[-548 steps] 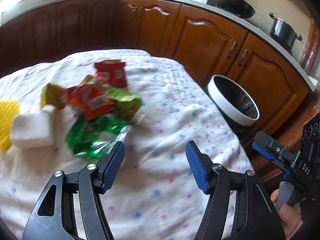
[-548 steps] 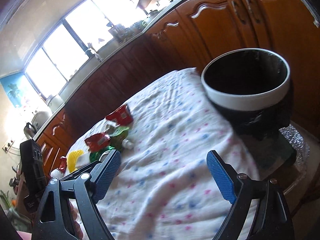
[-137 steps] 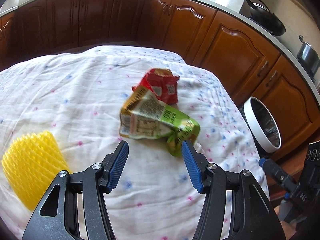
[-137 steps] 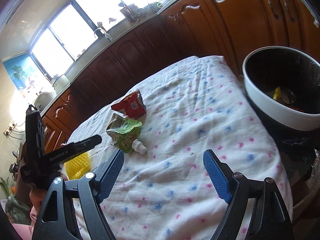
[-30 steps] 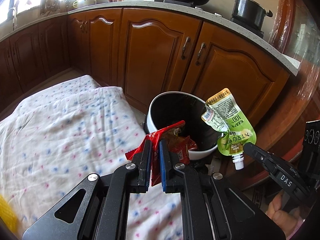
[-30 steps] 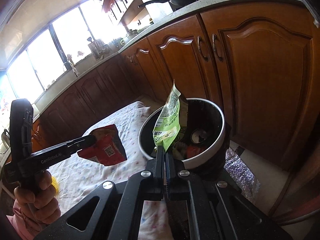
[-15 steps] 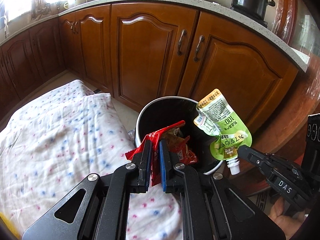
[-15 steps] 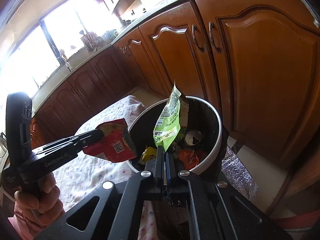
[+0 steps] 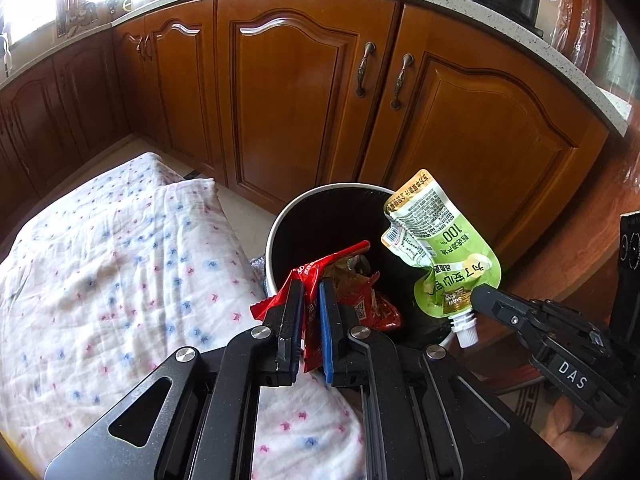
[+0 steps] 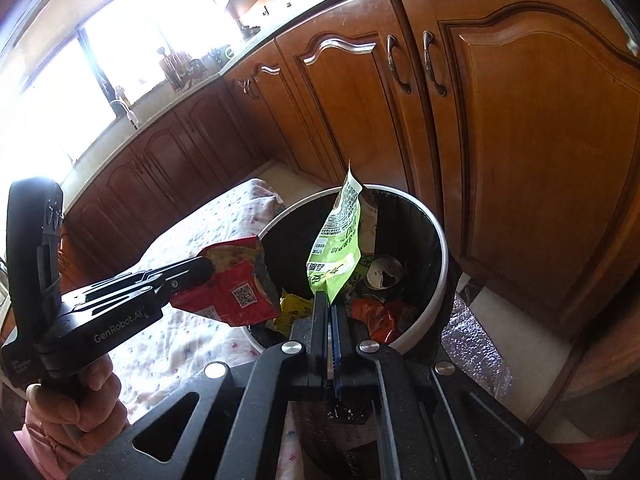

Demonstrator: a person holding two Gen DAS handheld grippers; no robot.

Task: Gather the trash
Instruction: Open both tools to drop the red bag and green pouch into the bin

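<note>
Red wrapper (one), green pouch (one).

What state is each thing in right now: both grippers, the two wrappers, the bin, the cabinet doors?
Left gripper: shut on the red wrapper.
Right gripper: shut on the green pouch.
Red wrapper: crumpled, held at the bin's rim.
Green pouch: held over the bin, spout end down.
Bin: uncovered, trash already inside.
Cabinet doors: closed.
</note>
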